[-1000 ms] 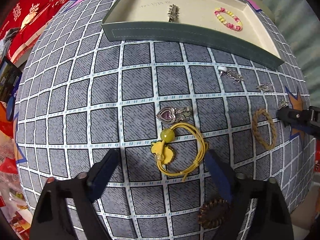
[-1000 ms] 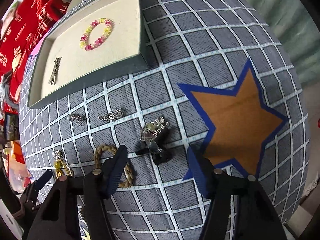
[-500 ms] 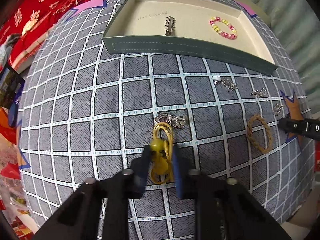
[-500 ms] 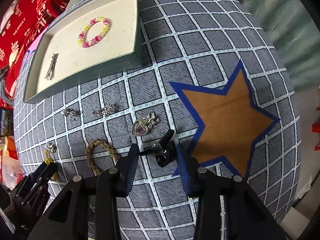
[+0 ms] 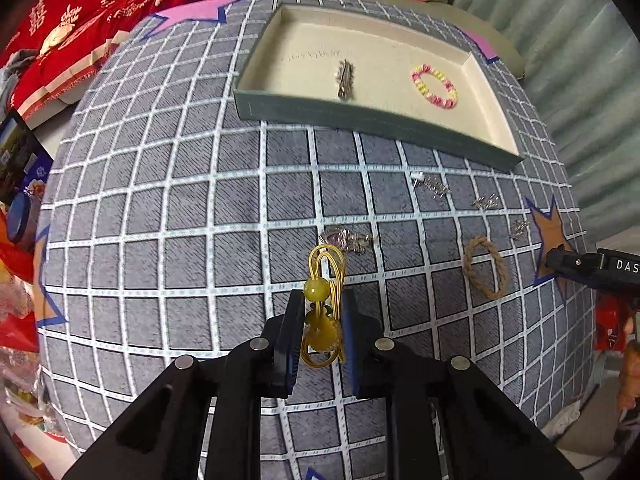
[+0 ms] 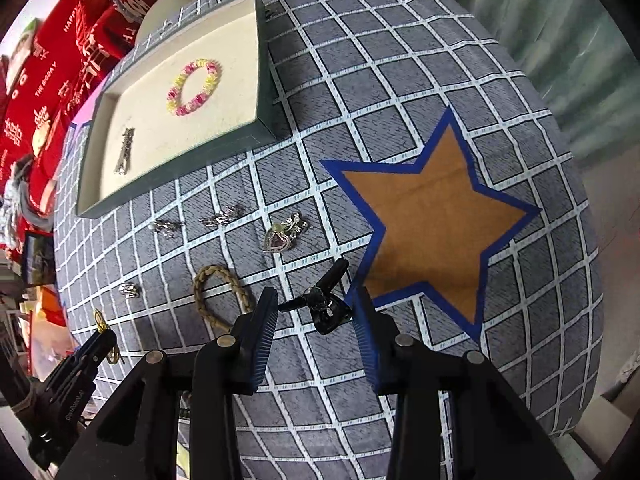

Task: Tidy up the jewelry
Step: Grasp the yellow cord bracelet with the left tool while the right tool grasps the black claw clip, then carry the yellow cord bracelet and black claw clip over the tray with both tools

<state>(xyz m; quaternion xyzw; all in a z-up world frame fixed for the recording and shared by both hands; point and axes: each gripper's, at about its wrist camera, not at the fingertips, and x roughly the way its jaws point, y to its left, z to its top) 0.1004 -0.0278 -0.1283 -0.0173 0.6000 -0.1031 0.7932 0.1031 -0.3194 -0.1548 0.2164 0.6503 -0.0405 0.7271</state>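
The left hand-held gripper [image 5: 320,332] has just closed: a second ago its fingers stood wide around the yellow beaded hair tie [image 5: 323,312], and now they are clamped on it, the loop squeezed narrow and poking forward past the fingertips. It looks lifted just off the checked cloth, though that is hard to be sure of. That reads as one piece secured and ready for the tray.

Over on the right, the right hand-held gripper [image 6: 316,320] has narrowed in on the black hair clip [image 6: 326,304]. The fingers stand either side of it, but gaps still show, so I judge it not gripped yet.

Further out, the green-walled jewelry tray [image 5: 360,118] sits toward the far edge of the bench, already holding a silver hair clip [image 5: 346,79] and a pink-and-yellow bead bracelet [image 5: 434,86]. Plenty of bare lining lies around them.

The path there runs over loose pieces: the heart pendant [image 5: 346,236] just ahead of the tie, silver earrings [image 5: 430,184] near the tray's front wall, and the braided rope bracelet [image 5: 486,266] off toward the right edge. The tray wall needs clearing on the way in, and the left half of the cloth is open for swinging wide.
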